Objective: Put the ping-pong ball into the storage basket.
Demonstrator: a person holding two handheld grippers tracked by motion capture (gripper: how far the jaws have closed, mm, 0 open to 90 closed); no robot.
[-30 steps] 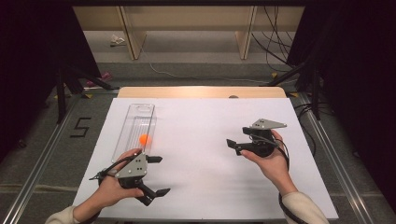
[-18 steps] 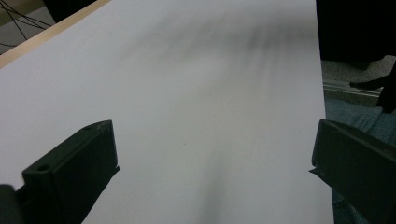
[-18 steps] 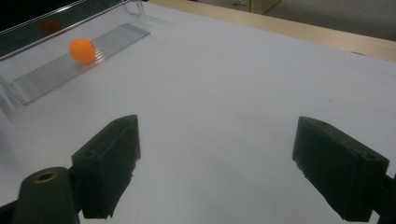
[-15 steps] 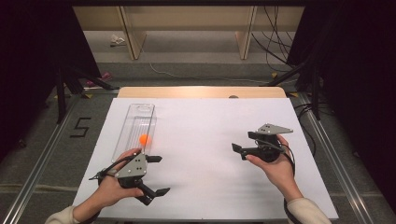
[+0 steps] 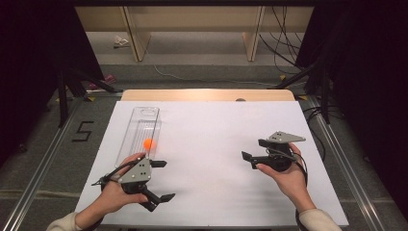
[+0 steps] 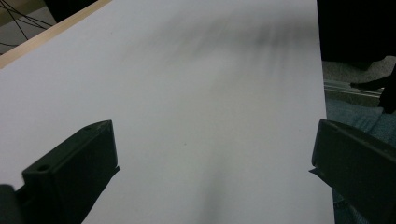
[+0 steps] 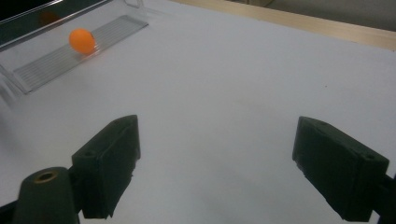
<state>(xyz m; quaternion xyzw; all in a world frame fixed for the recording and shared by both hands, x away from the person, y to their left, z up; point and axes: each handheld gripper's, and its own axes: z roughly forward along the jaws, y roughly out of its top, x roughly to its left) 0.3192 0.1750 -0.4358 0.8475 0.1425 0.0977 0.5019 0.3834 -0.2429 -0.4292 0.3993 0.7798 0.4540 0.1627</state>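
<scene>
High view: a white table top (image 5: pixel 211 144) occupies the centre of the frame, with a clear plastic tray (image 5: pixel 139 132) lying lengthwise in its left half and an orange ball (image 5: pixel 148 143) resting inside the tray, toward the tray's lower end. The left gripper (image 5: pixel 162 180), held in the person's left hand (image 5: pixel 113 195) at the lower left of the frame, sits just below the tray's near end with its jaws spread wide and nothing between them; its upper jaw tip lies close to the tray's lower edge, though whether the two touch cannot be told. The right gripper (image 5: pixel 252 150), held in the right hand (image 5: pixel 288 175) at the lower right of centre, is well apart from the tray, its jaws likewise released and empty, pointing toward the left of the frame. Left gripper view: the two black jaws rise at the lower left and lower right corners with bare white surface between them; the upper part of the surface is blurred. Right gripper view: the jaws stand wide apart at the bottom, white surface between them, while the ball (image 7: pixel 82 40) lies on the ribbed floor of the tray (image 7: pixel 56 58) in the upper left of the frame, well clear of both jaws.
</scene>
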